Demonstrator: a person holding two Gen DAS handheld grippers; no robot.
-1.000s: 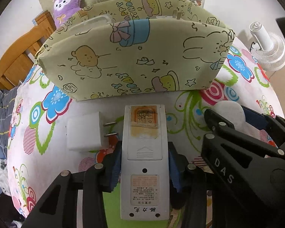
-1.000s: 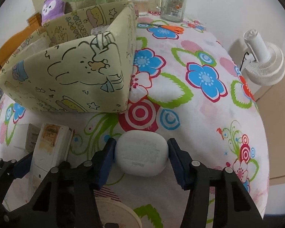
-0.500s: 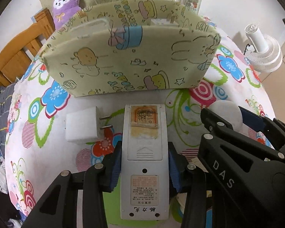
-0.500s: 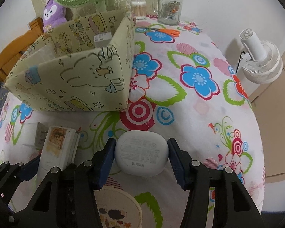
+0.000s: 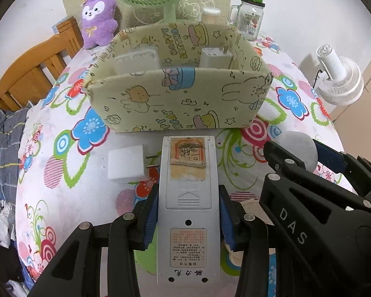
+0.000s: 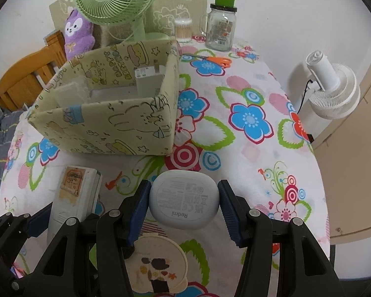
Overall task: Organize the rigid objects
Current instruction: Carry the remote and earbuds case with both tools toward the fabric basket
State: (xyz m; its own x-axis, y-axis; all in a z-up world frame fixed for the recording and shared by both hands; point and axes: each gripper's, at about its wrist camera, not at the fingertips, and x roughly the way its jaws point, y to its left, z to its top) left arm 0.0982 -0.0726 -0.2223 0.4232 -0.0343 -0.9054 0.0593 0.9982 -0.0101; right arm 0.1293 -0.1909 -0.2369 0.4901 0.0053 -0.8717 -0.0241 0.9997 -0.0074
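My left gripper (image 5: 188, 212) is shut on a grey remote control (image 5: 188, 198), held back side up above the table. My right gripper (image 6: 184, 198) is shut on a white Redmi earbud case (image 6: 184, 199), also lifted. Both are in front of a yellow cartoon-print storage box (image 5: 180, 101), whose open top shows a clear plastic case (image 5: 136, 60) and a white charger (image 5: 214, 55) inside. The box also shows in the right wrist view (image 6: 111, 121). A white plug adapter (image 5: 126, 164) lies on the tablecloth left of the remote.
Behind the box stand a green fan (image 6: 113, 0), a purple plush toy (image 5: 99, 19), a glass jar (image 6: 221, 29), a cotton swab tub (image 6: 183, 29) and orange scissors (image 6: 216, 60). An embroidery hoop (image 6: 158, 269) lies below my right gripper. A white floor fan (image 6: 331, 86) stands right of the table.
Both grippers have risen with their objects. The view now looks down into the box's open top, and the table appears farther below.
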